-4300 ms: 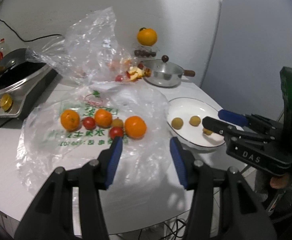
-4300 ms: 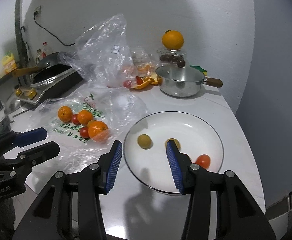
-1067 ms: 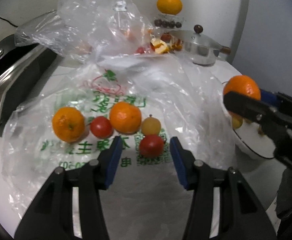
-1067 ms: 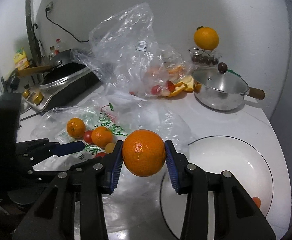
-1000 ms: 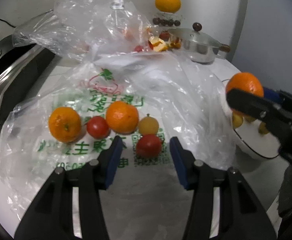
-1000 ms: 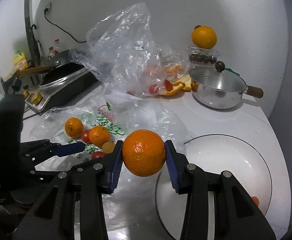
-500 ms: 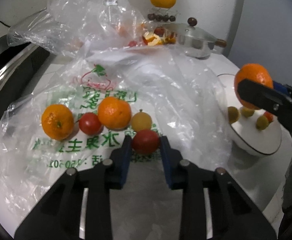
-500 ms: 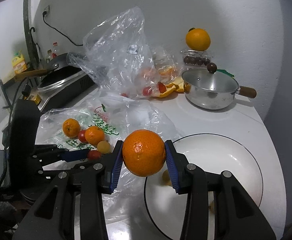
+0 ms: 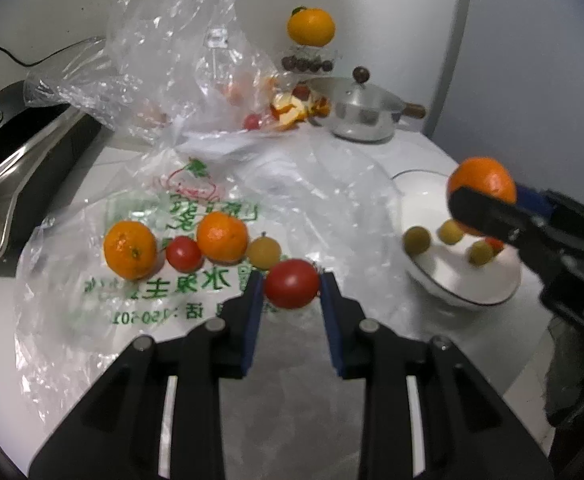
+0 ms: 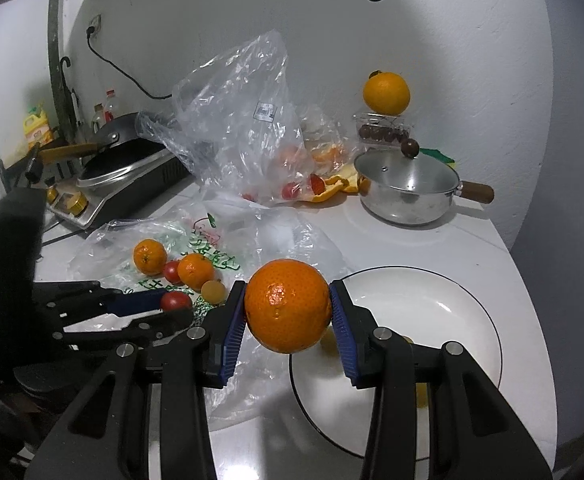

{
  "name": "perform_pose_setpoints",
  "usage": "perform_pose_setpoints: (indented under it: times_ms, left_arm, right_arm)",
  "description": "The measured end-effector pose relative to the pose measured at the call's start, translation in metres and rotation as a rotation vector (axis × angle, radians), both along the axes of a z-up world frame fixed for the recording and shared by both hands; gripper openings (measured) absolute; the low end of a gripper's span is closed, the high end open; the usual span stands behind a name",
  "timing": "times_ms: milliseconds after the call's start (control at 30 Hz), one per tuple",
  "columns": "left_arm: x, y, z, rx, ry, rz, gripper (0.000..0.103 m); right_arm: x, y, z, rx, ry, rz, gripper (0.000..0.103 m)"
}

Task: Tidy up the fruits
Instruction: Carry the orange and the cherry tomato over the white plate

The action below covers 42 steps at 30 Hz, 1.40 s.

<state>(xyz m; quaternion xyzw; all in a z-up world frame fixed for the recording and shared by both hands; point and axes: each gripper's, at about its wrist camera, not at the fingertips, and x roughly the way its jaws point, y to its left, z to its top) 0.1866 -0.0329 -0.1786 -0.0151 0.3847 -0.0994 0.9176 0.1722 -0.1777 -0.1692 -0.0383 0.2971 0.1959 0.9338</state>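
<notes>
white table (image 10: 443, 240), plastic bag (image 9: 140, 312), plate (image 10: 471, 344), pot (image 10: 407, 192)

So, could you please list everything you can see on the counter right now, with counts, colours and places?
orange: one, orange, held by the right gripper.
red tomato: one, red, held by the left gripper.
oranges on the printed bag: two, orange.
small tomato: one, red, between those oranges.
yellow fruit: one, on the printed bag.
white plate: one, holding small yellow fruits.
clear bag: one, behind, with fruit and peel.
steel pot: one, lidded, rear right.
large orange: one, atop a clear box.
cooker: one, black, left.
right gripper: one, black, blue fingers.
left gripper: one, same.
</notes>
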Motion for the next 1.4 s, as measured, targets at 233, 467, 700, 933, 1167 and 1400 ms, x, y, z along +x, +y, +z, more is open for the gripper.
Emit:
perform_pose_setpoints:
  times_ms: [233,467,700,933,1167,1400]
  left_arm:
    - [-0.018,-0.012,0.018,-0.013,-0.044,-0.032,0.03]
    - [-0.028,-0.021,0.025,-0.023,-0.053,-0.038,0.03]
    - [-0.035,-0.035,0.032,-0.014,-0.07,-0.049,0.03]
    - [-0.037,-0.055,0.033,-0.006,-0.071,-0.064,0.03]
    - [-0.036,-0.078,0.033,0.005,-0.06,-0.083,0.03]
    - [-0.03,-0.102,0.03,0.022,-0.05,-0.119,0.03]
  right_arm:
    - [-0.011,-0.003,0.004,0.0,-0.007,-0.004,0.043]
    - [-0.024,-0.016,0.007,0.004,-0.009,-0.019,0.043]
    - [-0.03,-0.034,0.006,0.006,0.0,-0.039,0.043]
    - [-0.034,-0.063,0.005,0.02,-0.004,-0.081,0.043]
    - [-0.037,-0.089,0.004,0.029,-0.001,-0.112,0.043]
    - [-0.035,-0.111,0.0,0.026,0.011,-0.127,0.043]
